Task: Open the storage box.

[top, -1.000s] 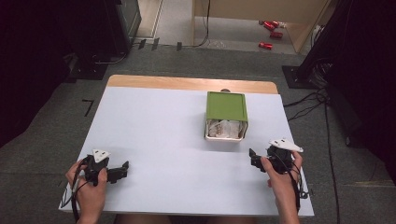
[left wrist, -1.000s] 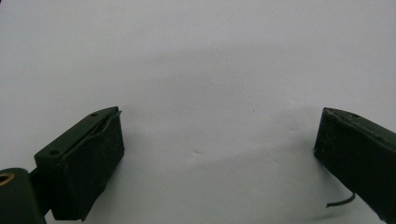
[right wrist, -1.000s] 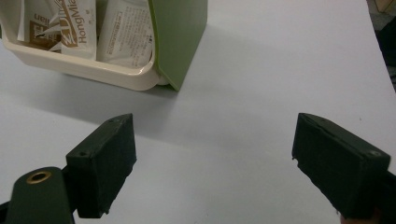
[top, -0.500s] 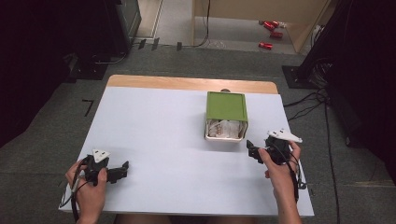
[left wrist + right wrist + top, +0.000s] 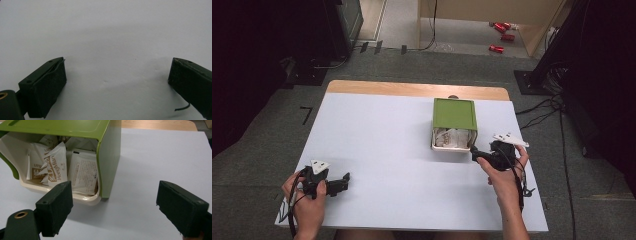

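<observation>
Green-lidded cream plastic box [image 5: 454, 125] sits right of centre on the white table [image 5: 377, 150], open front stuffed with white printed paper sachets [image 5: 75, 170]. Right gripper [image 5: 476, 154] just beside the box's front right corner, jaws wide apart, empty. Left gripper [image 5: 343, 181] low at the near left edge, jaws spread, holding nothing.

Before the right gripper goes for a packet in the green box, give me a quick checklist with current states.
1. Right gripper open: ok, jaws wide apart.
2. Green box opening faces the right gripper: ok.
3. Packets visible inside the box: ok, several stand upright.
4. Right gripper aligned with a packet: not ok, it is centred on the box's right wall.
5. Left gripper out of the way: ok, open, near the table's left front corner.
6. Packets loose enough to pull: cannot tell.
</observation>
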`<state>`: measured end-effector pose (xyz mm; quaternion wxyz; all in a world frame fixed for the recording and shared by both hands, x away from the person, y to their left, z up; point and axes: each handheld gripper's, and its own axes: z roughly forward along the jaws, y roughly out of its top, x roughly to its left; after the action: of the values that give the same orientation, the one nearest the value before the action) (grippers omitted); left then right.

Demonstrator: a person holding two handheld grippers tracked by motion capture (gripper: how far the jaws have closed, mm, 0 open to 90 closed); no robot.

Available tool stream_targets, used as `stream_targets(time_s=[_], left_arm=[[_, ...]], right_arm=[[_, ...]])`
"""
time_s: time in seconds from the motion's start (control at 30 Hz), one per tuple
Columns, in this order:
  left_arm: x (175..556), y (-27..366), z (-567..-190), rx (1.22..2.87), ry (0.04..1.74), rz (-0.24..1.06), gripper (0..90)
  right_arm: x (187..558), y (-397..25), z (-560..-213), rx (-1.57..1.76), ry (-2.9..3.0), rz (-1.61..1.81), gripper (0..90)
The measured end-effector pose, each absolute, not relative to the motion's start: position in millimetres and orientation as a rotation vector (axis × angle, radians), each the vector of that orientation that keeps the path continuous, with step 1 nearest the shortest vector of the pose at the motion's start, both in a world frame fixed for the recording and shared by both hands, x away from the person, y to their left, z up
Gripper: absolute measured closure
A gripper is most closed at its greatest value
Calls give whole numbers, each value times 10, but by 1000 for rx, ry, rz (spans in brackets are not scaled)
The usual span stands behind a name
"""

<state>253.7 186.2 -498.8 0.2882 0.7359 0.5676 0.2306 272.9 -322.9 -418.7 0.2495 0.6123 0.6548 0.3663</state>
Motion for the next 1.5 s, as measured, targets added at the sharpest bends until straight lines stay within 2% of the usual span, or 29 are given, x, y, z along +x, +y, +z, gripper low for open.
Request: stream_targets(time_s=[0.7,1.07,1.5], left_arm=[[2537,1867,-4986,1964,1515,609,17],[2537,1867,-4987,1964,1516,609,17],[2537,1867,-4987,1963,1516,609,17]], right_arm=[[2970,-3180,-4327,1708,1756,922,157],[3126,-3113,-4485,1732,1778,853,234],[3253,-3072,-4637,1746,1768,802,241]])
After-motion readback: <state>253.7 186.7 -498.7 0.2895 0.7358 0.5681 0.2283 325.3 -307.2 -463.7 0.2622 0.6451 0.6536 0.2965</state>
